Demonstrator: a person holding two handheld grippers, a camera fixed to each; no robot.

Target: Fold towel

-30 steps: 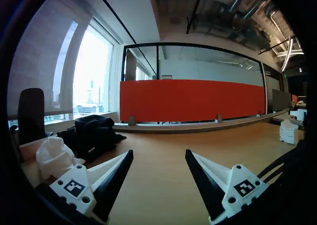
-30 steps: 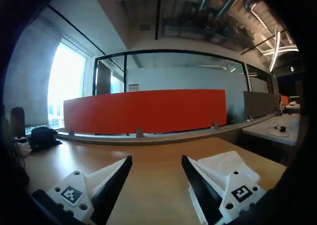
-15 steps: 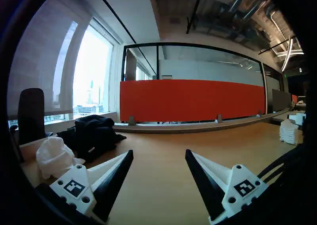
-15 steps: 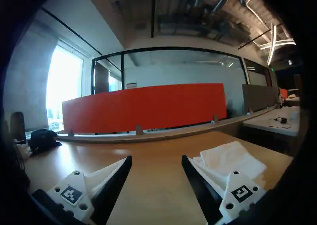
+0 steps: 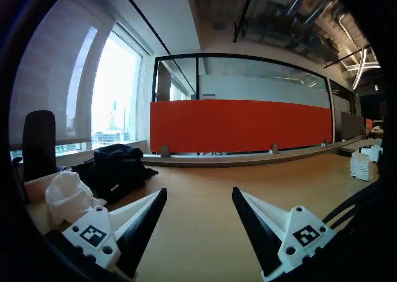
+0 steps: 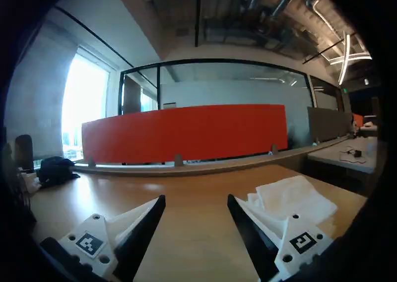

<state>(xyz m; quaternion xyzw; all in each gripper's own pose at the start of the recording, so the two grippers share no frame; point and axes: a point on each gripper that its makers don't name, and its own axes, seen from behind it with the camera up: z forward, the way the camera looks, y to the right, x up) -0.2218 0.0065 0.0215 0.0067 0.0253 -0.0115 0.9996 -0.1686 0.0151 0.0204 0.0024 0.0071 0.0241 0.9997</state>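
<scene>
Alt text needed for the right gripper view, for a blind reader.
The open right gripper points across a wooden table, with a white towel lying close beside it. An orange partition stands along the table's far edge.

The desk (image 5: pixel 198 222) beneath my jaws is smooth wood with a soft sheen. The towel (image 6: pixel 293 197) right of my right-hand jaws is matt white cloth, the jaws themselves matt plastic.

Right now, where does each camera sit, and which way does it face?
Left gripper view: on the left gripper, low over the wooden table, facing the orange partition; its open fingers show, crumpled white cloth at left.
Right gripper view: on the right gripper, facing likewise; open fingers show, folded towel beyond the right one.
Shared: table, partition, black bundle.
</scene>
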